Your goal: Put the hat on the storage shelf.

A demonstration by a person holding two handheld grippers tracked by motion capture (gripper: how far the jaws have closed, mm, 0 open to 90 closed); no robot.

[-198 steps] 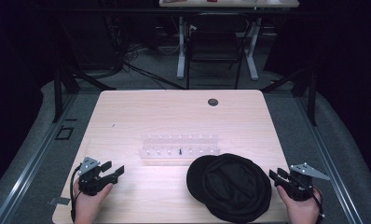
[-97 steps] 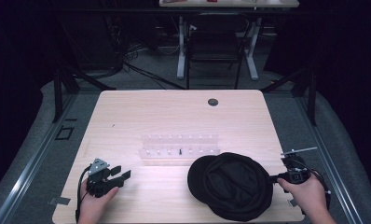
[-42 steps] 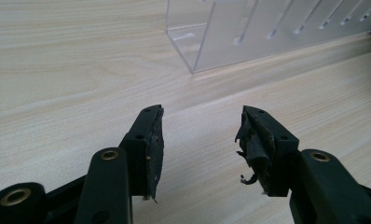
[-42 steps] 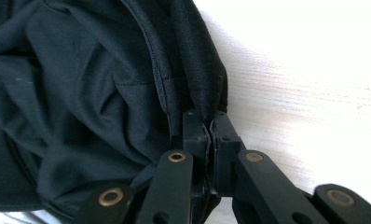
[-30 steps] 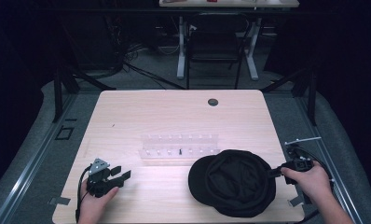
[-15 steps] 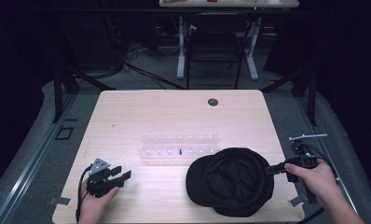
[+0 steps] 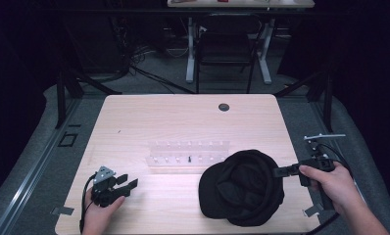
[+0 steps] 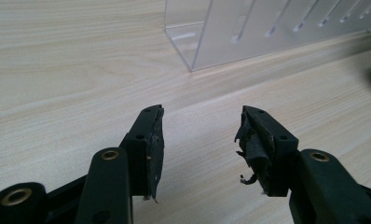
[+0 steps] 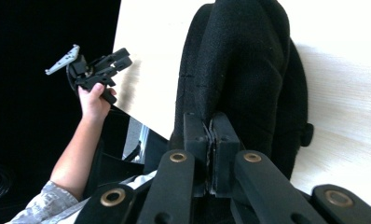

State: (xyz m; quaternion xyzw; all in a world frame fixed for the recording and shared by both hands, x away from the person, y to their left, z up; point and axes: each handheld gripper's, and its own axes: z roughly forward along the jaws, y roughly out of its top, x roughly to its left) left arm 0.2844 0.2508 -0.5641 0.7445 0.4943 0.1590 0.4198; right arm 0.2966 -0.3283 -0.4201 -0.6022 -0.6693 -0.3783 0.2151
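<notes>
Jaws of your right gripper [image 7: 280, 172] pinch the right edge of the black cap [image 7: 242, 187], lying near-right on the table [image 7: 183, 117]; your left gripper [image 7: 129, 184] rests near-left, spread and empty.

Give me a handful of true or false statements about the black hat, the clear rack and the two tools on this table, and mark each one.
1. The right tool is shut on the edge of the black hat. True.
2. The left tool is clamped on the clear rack. False: its jaws stand open over bare table, apart from the rack.
3. The hat lies on the right half of the table, nearer the person than the rack. True.
4. The hat sits on top of the rack. False: it rests on the table by the rack's right end.
</notes>
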